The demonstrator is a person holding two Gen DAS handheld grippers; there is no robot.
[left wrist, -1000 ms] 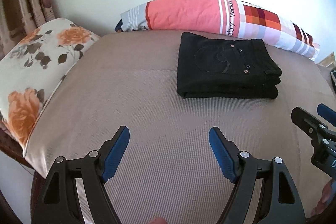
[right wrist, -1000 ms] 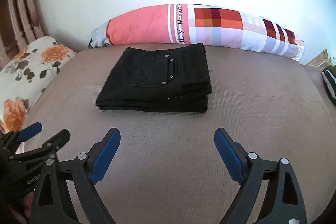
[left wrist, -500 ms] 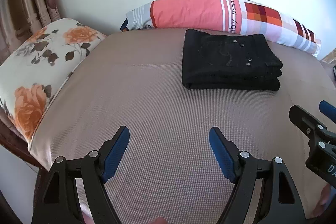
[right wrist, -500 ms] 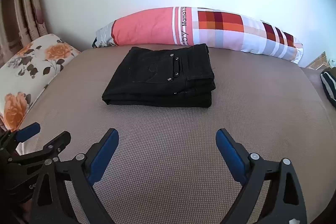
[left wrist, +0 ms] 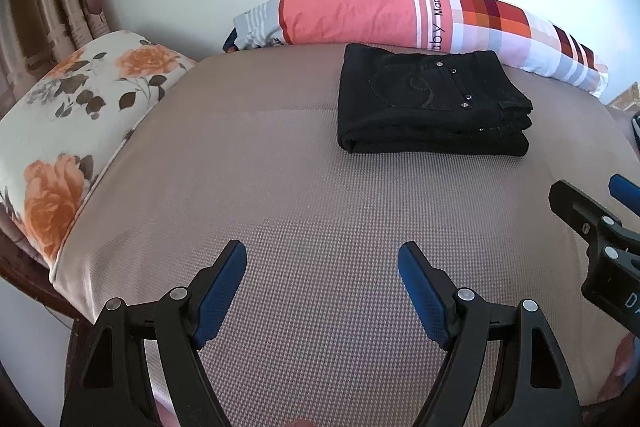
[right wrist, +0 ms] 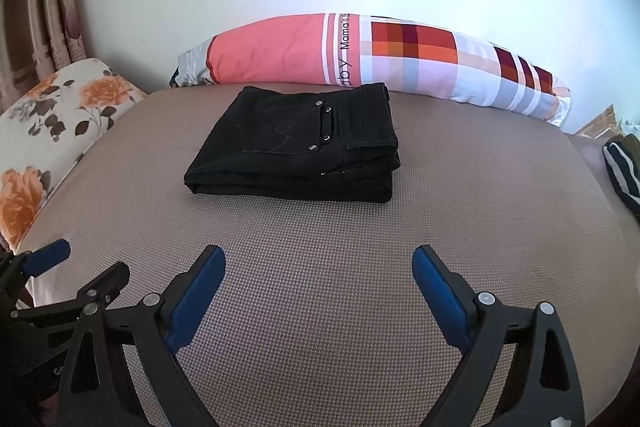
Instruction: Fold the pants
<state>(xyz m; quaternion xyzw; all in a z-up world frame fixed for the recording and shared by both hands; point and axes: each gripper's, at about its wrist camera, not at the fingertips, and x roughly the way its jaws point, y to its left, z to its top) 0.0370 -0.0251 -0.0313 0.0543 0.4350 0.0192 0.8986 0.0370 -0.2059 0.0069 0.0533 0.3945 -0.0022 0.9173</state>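
Pants folded on bed | L gripper + R gripper fingers apart, empty | striped item cut off at R edge

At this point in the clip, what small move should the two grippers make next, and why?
Probably just draw both back, as no fold looks left to do. The black denim pants lie in a squared, layered stack on the tan woven mattress, beside the long pink-and-plaid bolster pillow. The left gripper and right gripper are open, empty, clear of the stack.

A floral pillow is lying at the bed's left edge; a checked bolster is resting along the wall.
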